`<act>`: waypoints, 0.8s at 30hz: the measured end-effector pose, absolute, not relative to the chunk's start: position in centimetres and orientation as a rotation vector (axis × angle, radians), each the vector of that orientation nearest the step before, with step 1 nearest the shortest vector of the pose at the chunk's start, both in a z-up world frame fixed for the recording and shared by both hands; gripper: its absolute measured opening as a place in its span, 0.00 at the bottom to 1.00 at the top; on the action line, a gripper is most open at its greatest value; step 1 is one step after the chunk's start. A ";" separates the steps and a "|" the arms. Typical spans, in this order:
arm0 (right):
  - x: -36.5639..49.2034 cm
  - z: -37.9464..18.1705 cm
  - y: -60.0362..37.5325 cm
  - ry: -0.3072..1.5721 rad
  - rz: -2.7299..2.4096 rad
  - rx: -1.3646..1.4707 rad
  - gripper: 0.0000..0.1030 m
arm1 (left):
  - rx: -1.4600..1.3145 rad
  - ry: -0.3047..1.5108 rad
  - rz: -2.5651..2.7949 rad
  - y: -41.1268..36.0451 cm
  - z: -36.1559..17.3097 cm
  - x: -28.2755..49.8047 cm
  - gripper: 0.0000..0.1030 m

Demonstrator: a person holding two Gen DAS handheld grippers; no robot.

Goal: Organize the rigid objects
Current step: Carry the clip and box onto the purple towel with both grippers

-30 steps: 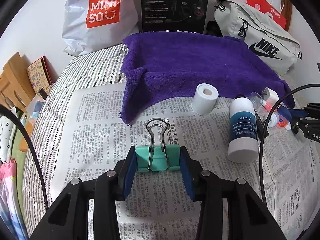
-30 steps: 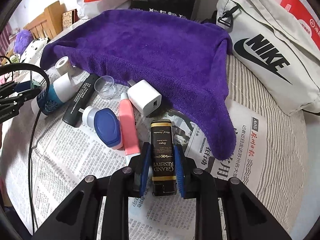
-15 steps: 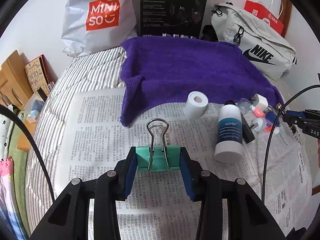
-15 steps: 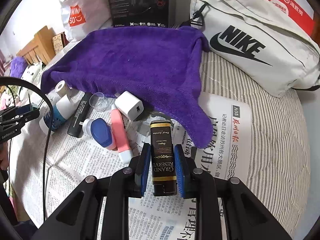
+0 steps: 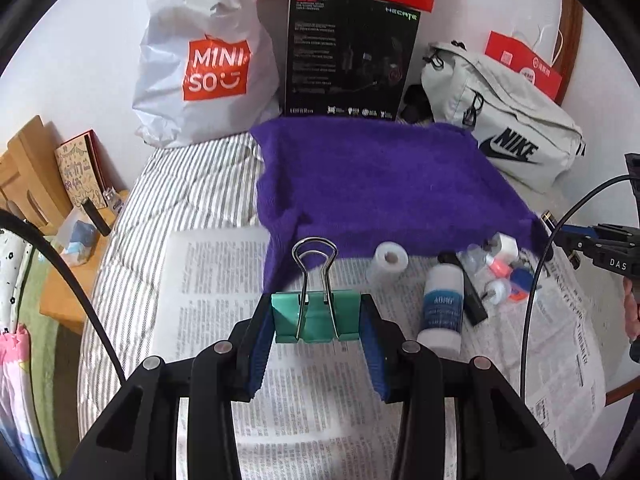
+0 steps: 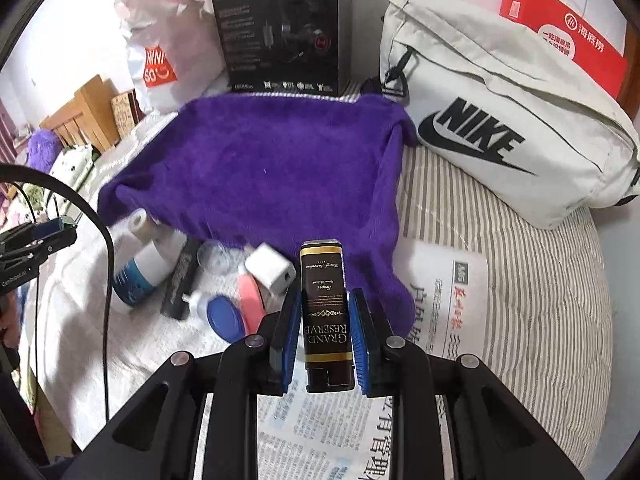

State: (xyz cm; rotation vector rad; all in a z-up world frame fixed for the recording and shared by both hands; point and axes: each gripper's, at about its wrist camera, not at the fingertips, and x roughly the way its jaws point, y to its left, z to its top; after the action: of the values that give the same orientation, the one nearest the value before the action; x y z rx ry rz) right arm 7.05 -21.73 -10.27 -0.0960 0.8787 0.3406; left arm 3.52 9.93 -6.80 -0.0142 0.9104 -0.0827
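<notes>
Both grippers are holding sth above the newspaper spread on the striped bed: left gripper is pinching a teal binder clip w/ its wire handles standing up, and right gripper is squeezing a black "Grand Reserve" box btwn its blue pads. Loose items incl. a white bottle, tape roll, white charger and pink tube are lying on the paper just beside the purple towel, which is sitting in front of the Nike bag.

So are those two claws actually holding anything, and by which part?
Left gripper clamps the teal binder clip by its body ends; right gripper pinches the black box's long sides.
</notes>
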 end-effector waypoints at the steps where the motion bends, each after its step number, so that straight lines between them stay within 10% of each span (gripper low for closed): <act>1: 7.2 -10.0 -21.7 0.875 0.340 -0.095 0.23 | -0.013 0.907 -0.085 9.9 -6.6 3.8 0.38; 24: 17.1 -8.7 -20.1 0.873 0.363 -0.065 0.23 | -0.035 0.932 -0.136 8.8 -6.0 15.2 0.38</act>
State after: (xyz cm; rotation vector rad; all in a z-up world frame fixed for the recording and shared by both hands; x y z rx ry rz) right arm 17.12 -20.05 -8.69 -0.0645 0.8730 0.3626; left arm 15.19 8.77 -6.04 -0.0352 0.9320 -0.1355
